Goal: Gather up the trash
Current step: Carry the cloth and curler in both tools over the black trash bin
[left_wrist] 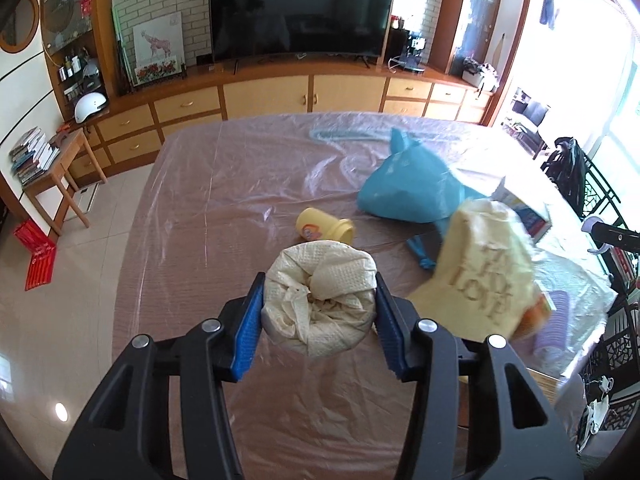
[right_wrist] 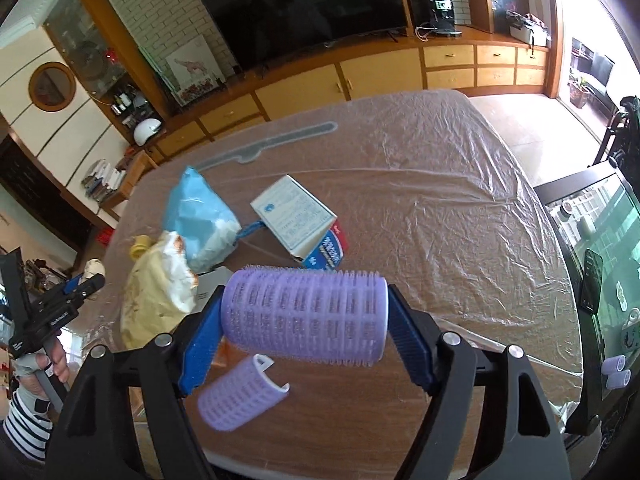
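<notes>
My left gripper [left_wrist: 319,304] is shut on a crumpled cream paper wad [left_wrist: 320,296], held above the plastic-covered table [left_wrist: 224,200]. My right gripper [right_wrist: 306,312] is shut on a purple hair roller [right_wrist: 306,312], held above the table; a purple roller clip [right_wrist: 240,394] hangs blurred just below it. A yellow cup [left_wrist: 325,227] lies on its side ahead of the left gripper. A blue plastic bag [left_wrist: 412,188] [right_wrist: 200,216], a yellow printed bag [left_wrist: 480,272] [right_wrist: 156,296] and a white and blue carton [right_wrist: 298,220] lie on the table. The left gripper also shows in the right wrist view [right_wrist: 86,280].
A TV [left_wrist: 300,8] stands on a long wooden cabinet [left_wrist: 264,96] beyond the table. A small side table with books [left_wrist: 52,160] stands at the left. A glass-topped table with a phone [right_wrist: 592,280] and purple rollers [right_wrist: 616,372] stands to the right.
</notes>
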Demonstrator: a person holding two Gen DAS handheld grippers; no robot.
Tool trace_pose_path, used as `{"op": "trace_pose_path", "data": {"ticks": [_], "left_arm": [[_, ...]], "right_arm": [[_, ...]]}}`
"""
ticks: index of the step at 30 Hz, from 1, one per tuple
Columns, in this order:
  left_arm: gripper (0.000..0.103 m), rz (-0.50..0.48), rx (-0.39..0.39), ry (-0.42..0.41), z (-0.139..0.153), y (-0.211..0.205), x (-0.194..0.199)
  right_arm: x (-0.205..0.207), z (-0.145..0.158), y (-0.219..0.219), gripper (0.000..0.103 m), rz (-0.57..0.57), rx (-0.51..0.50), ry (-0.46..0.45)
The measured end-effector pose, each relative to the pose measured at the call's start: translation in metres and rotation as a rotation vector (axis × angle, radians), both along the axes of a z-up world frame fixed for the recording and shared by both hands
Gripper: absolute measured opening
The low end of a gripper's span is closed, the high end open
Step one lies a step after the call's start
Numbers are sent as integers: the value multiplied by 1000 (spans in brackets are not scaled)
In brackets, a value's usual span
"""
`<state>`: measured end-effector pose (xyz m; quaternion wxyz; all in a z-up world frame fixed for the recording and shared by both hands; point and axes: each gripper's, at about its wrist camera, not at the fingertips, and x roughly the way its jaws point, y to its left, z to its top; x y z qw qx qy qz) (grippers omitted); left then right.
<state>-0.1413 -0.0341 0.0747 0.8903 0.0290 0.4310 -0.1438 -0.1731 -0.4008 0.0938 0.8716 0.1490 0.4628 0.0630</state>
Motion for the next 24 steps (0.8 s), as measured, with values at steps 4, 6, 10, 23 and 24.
{"op": "trace_pose_path", "data": {"ticks": [4, 6, 10, 23, 24], "left_arm": [[51, -9, -15, -23, 12, -3, -17], [51, -17, -26, -36, 18, -6, -29], [51, -42, -58, -44, 29, -9, -54], [51, -188, -82, -36, 34, -44, -137], [51, -200, -83, -31, 33, -47, -143]], "right_arm": [[-20, 14, 4, 75, 37, 31, -29], [-30, 20, 6, 75, 58, 46, -40], [-48, 28, 8, 75, 102, 85, -48], [-109, 23, 35, 75, 259, 142, -22], [-114, 20, 36, 75, 268, 149, -16]]}}
